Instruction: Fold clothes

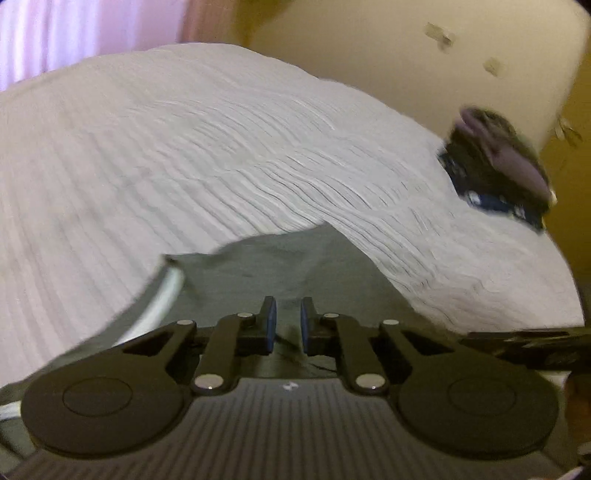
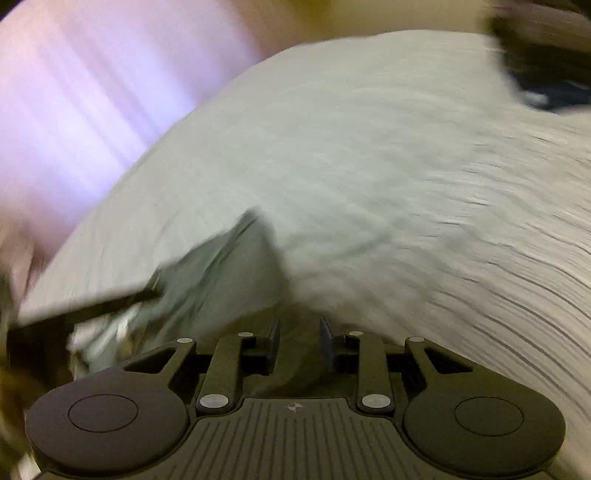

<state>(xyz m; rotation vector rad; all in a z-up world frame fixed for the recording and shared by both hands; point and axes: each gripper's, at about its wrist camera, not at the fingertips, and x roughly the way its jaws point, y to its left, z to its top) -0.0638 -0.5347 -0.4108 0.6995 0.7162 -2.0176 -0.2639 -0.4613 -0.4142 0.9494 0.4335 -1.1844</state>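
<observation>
Unmarked grey garment (image 1: 277, 266) (no legible writing)

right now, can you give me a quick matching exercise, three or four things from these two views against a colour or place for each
Things:
1. bedspread
2. garment
3. curtain
4. dark bundle

Descriptions:
a. grey-green, lying just ahead of the left gripper
b. pale pink, in the background at upper left
c. white and ribbed, covering most of the view
d. at the far right edge of the bed

Pairs: 1-c, 2-a, 3-b, 4-d
</observation>
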